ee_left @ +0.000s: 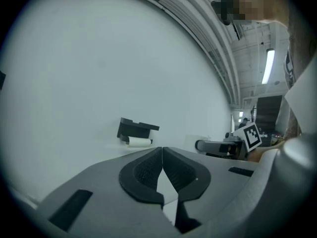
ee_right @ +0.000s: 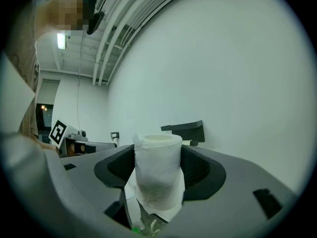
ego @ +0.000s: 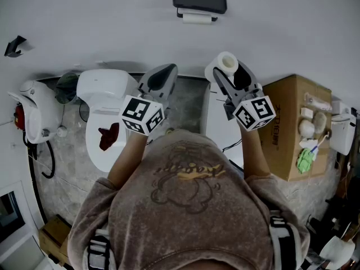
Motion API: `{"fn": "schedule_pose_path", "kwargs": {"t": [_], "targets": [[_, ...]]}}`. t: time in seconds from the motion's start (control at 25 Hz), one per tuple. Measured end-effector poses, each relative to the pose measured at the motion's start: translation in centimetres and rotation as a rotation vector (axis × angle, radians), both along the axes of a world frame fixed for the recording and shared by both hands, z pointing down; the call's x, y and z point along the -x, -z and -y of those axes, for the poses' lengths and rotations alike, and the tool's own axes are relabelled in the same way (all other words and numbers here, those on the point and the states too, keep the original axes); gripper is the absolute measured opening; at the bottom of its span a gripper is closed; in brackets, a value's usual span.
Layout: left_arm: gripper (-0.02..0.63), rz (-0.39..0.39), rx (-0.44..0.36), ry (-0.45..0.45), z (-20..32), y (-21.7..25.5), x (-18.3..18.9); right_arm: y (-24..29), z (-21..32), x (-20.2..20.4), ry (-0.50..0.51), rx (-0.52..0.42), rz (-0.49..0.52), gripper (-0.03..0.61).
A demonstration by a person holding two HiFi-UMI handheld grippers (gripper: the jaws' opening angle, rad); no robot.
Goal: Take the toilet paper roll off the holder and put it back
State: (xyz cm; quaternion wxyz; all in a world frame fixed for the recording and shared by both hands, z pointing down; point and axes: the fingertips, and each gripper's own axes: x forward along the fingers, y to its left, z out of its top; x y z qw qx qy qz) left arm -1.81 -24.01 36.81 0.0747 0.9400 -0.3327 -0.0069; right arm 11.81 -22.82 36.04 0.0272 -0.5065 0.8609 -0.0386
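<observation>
Bathroom tiles and the toilet [ego: 104, 94] lie below us. Nearest, our left gripper [ego: 160, 77] is clenched on nothing. Our right gripper [ego: 229, 71] grasps the toilet paper roll [ego: 226, 62], its long axis upright. Far ahead and slightly left, well apart, the black holder [ego: 199, 1] hangs on the wall, its white bar level.
</observation>
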Motion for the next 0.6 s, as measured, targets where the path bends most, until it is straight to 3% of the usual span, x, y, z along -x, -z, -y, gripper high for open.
{"fn": "schedule_pose_path", "kwargs": {"t": [0.6], "targets": [[0.02, -0.007, -0.01, -0.023, 0.7, 0.2, -0.7, 8.2, 6.2, 0.1, 0.069, -0.123, -0.068, 0.276]]}}
